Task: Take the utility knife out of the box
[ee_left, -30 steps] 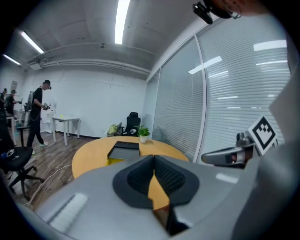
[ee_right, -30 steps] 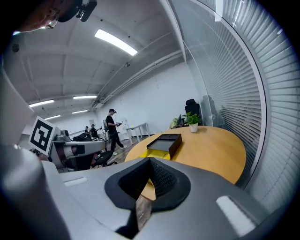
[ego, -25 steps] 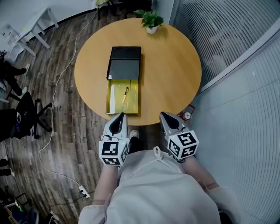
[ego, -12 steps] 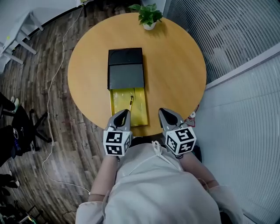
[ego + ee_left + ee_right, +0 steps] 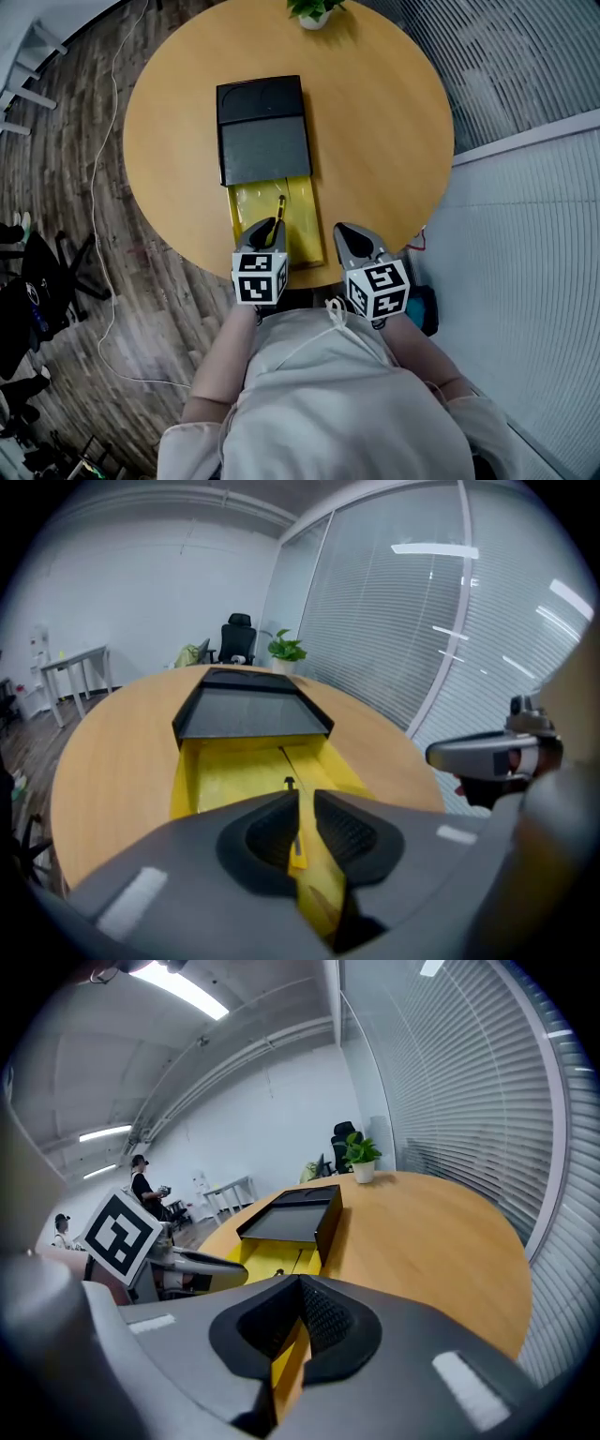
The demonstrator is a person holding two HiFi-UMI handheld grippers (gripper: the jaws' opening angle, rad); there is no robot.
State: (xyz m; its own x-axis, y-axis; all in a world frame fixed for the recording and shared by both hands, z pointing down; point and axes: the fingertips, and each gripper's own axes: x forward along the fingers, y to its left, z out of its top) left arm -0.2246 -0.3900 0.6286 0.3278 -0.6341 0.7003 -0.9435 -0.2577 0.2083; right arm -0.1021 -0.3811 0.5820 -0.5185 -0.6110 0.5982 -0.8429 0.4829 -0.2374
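A black box [image 5: 262, 131] lies on the round wooden table [image 5: 384, 122] with its yellow tray [image 5: 305, 202] slid out toward me. The utility knife [image 5: 279, 208], yellow with a dark tip, lies lengthwise in the tray. My left gripper [image 5: 266, 228] hangs over the tray's near end, just short of the knife, jaws shut with nothing between them. In the left gripper view [image 5: 306, 799] the knife [image 5: 290, 783] shows straight ahead past the tips. My right gripper [image 5: 345, 232] sits over the table's near edge, right of the tray, shut and empty, and it points at the box [image 5: 291, 1218].
A potted plant [image 5: 309, 9] stands at the table's far edge. Glass wall with blinds [image 5: 525, 66] runs along the right. A cable [image 5: 98, 187] trails over the wood floor at left, by a dark chair [image 5: 37, 281]. People stand far off [image 5: 145, 1185].
Both grippers have moved forward toward the table. The left one went from beyond the table edge to over the tray's near end. The knife and box have not moved.
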